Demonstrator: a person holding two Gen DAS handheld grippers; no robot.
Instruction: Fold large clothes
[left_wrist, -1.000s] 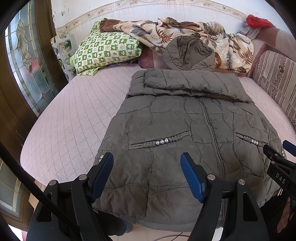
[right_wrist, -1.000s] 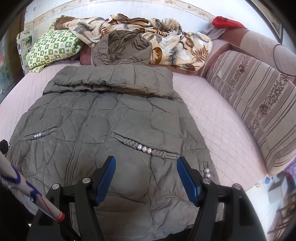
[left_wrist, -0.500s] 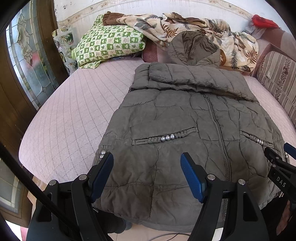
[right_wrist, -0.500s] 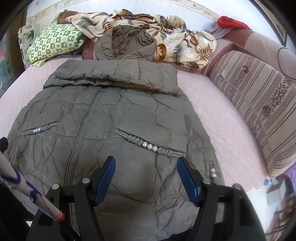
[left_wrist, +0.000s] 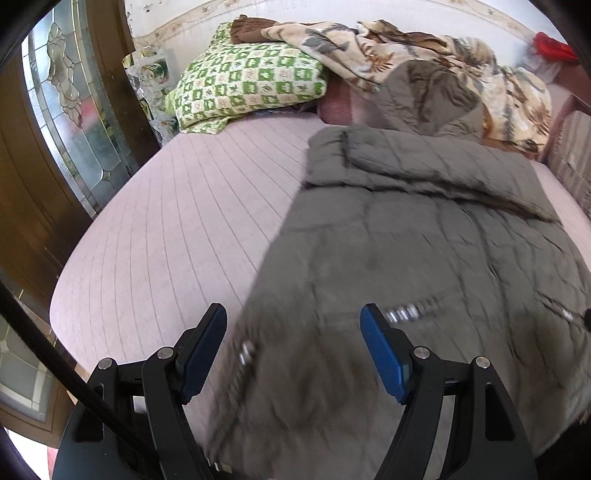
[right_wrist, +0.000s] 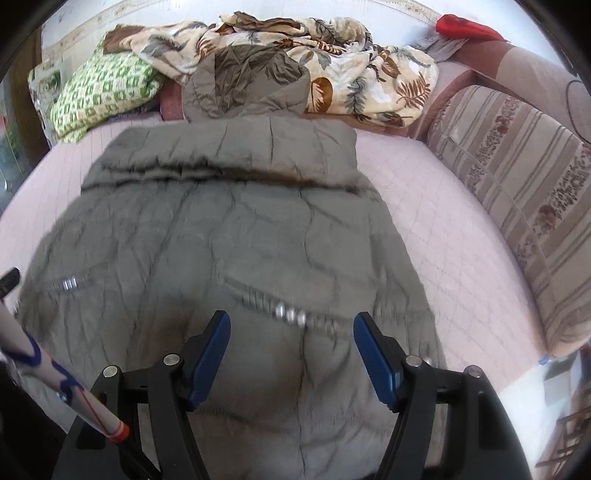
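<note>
Pink quilted bed (left_wrist: 177, 236) filling most of both views, with a wooden door and leaded glass panel (left_wrist: 74, 110) off on the left side. Up by the wall: green checked pillow (left_wrist: 251, 85), leaf-print blanket (right_wrist: 351, 66) bunched up, something red (right_wrist: 465, 27) in the far corner. Striped floral cushion (right_wrist: 517, 192) running along the right edge of the bed.

Grey-green puffer coat (right_wrist: 221, 240) spread front-up across the bed, hood (right_wrist: 247, 85) pointing at the wall and resting against the blanket, hem hanging toward the near edge. Looks like the sleeves are folded across the chest as a thick band below the hood. Braided pocket trims with little silver beads (right_wrist: 291, 314) on both sides, zipper down the middle. Lower part of the coat pretty blurry in both views.

Left tool (left_wrist: 291, 354) spread wide, nothing between the blue pads (left_wrist: 384, 358), sitting over the coat's left hem edge, one pad over bare bed. Right tool (right_wrist: 291, 358) also spread wide and holding nothing, over the coat's lower right part just below the beaded pocket. Can't tell if either actually touches fabric.
</note>
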